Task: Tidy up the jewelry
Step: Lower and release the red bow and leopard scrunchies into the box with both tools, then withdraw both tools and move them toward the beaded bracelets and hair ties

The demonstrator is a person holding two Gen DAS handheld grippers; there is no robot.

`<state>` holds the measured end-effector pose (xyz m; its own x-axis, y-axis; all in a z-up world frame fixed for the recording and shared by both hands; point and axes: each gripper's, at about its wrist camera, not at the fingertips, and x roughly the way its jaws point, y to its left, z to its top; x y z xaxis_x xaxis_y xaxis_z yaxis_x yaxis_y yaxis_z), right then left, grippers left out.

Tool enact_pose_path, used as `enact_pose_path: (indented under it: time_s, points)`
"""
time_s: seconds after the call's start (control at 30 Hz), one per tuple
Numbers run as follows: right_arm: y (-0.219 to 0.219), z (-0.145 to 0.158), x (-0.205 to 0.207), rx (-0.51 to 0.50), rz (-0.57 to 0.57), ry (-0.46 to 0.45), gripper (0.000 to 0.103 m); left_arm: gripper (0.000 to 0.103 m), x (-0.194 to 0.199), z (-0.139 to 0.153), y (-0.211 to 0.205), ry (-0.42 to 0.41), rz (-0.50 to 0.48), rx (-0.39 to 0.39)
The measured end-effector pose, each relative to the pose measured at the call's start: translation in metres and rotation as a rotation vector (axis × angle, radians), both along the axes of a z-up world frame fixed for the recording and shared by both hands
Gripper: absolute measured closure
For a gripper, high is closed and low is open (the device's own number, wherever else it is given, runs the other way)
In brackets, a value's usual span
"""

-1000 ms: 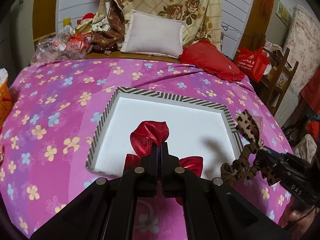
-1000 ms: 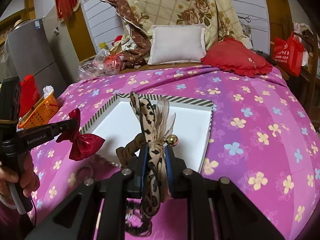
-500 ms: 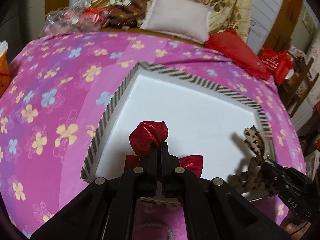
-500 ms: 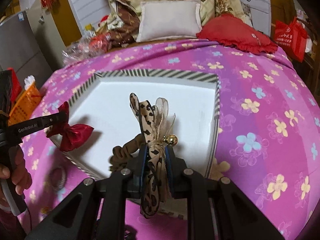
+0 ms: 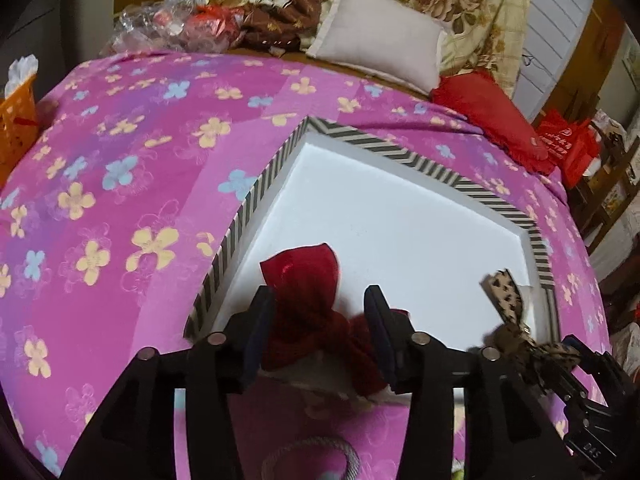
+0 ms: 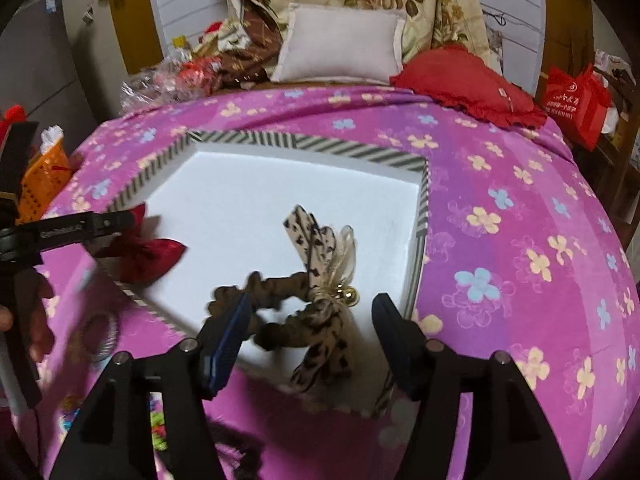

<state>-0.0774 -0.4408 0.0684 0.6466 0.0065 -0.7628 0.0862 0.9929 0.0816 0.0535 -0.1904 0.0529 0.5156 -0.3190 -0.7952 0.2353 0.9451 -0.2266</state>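
Observation:
A white tray with a black-and-white striped rim (image 5: 256, 188) (image 6: 304, 142) lies on the pink flowered bedspread. My left gripper (image 5: 318, 320) is open, and a red bow (image 5: 304, 280) lies between its fingers at the tray's near left corner; the bow also shows in the right wrist view (image 6: 148, 252). My right gripper (image 6: 312, 320) is open, and a leopard-print bow scrunchie with a gold bead (image 6: 320, 276) lies between its fingers at the tray's near right edge. The scrunchie also shows in the left wrist view (image 5: 508, 300).
A grey hair tie (image 5: 316, 456) (image 6: 102, 332) lies on the bedspread in front of the tray. An orange basket (image 5: 16, 120) stands at the left edge. A white pillow (image 6: 340, 44) and a red cushion (image 6: 468, 80) lie at the head of the bed.
Both grippers moved down over the tray and opened. The red bow and the leopard scrunchie were let go and now rest at the tray's near edge.

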Motion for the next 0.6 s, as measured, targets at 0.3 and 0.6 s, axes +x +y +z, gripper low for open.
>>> enact_pose_path:
  time_s: [0.3,0.6]
  points:
    - [0.02,0.024,-0.046,0.017,0.02,-0.052,0.027,0.08,-0.049,0.034,0.01,-0.096,0.004,0.018]
    - [0.034,0.029,-0.09,0.027,0.029,-0.061,0.024,0.08,-0.111,0.047,0.018,-0.185,-0.009,0.135]
